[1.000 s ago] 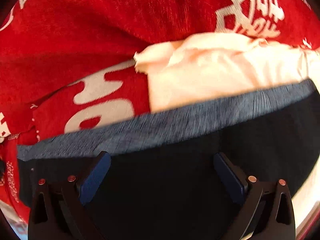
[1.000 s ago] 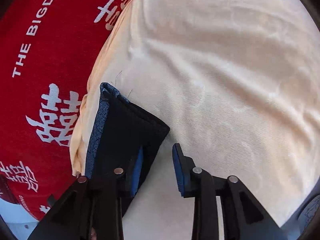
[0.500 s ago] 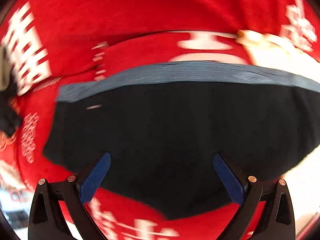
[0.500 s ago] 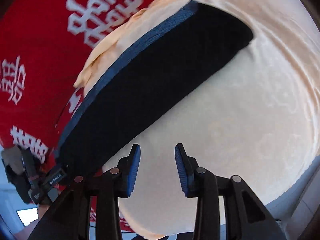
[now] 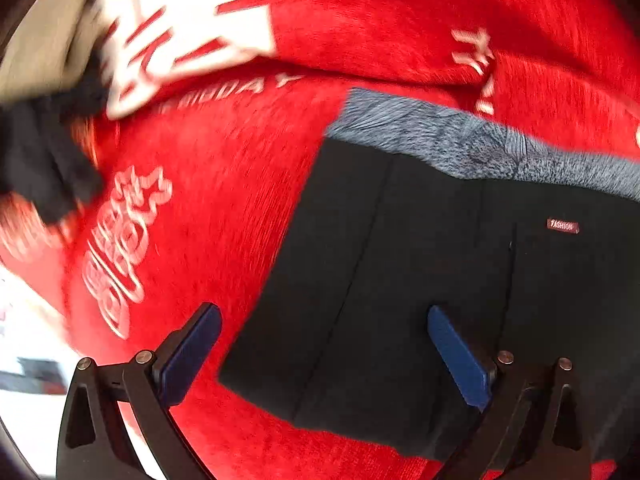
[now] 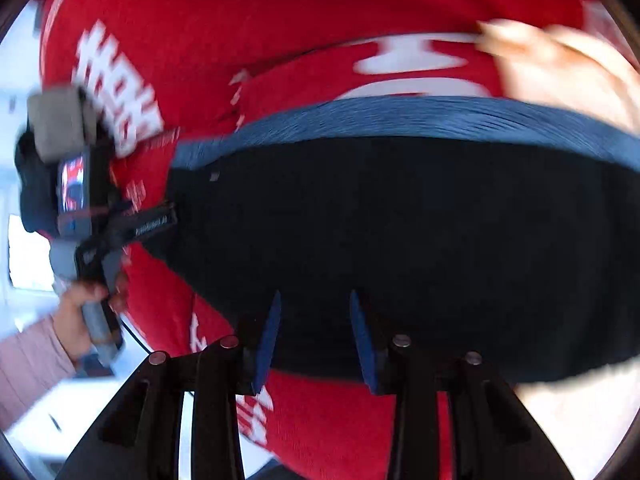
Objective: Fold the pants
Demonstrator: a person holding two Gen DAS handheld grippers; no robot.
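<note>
The folded black pants (image 5: 420, 280) lie flat on the red blanket (image 5: 224, 208), with their blue-grey waistband (image 5: 460, 140) along the far edge and a small label (image 5: 562, 225) near it. My left gripper (image 5: 324, 356) hovers wide open over the pants' left edge and grips nothing. In the right wrist view the same pants (image 6: 400, 232) fill the middle. My right gripper (image 6: 316, 340) hangs above their near edge; its jaws are opening and nothing is between the pads.
The red blanket (image 6: 280, 12) with white lettering covers the surface. A peach cloth (image 6: 560, 64) lies at the far right. A hand (image 6: 76, 312) in a pink sleeve holds the left tool at the pants' left end. Pale floor shows beyond the blanket's near-left edge (image 6: 80, 412).
Both grippers have swept sideways and rolled. The right gripper has come off the pants' corner and its jaws stand wider. The pants now show mostly on red blanket rather than peach cloth.
</note>
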